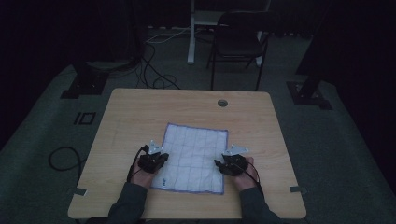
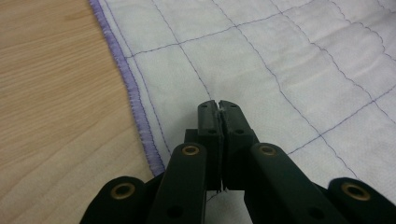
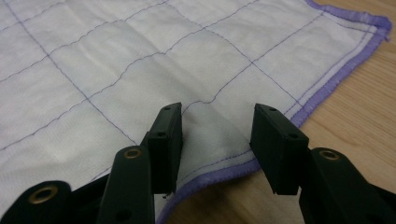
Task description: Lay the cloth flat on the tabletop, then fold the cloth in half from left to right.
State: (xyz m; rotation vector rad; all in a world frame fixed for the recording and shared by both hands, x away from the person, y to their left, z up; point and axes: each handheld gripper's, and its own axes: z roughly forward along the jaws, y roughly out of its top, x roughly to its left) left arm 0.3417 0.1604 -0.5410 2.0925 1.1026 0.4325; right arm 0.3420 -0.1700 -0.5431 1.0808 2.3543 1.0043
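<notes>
Where the table [image 1: 121, 112] shows bare wood at the far left, nothing but grain. Next, the cloth [image 1: 196, 156]: white, quilted in a grid of purple stitching, hemmed in purple, spread flat near the table's near edge, between both hands. At its left edge, the left gripper [image 1: 161, 158], low over the fabric, just inside the hem. From its own camera, left gripper [image 2: 219, 108] pressed tight together, pads meeting with no gap; a sliver of white at the tips, too small to tell whether a pinch of cloth [image 2: 280, 56] sits between them. Further right, flat squares of fabric, faintly creased. At the right edge, the right gripper [image 1: 220, 163], tips aimed inward over the hem. From its own camera, right gripper [image 3: 217, 135] spread wide, grasping nothing, straddling the cloth [image 3: 140, 74] at a corner, purple hem and a small ripple of fabric between the pads, bare wood beyond.
</notes>
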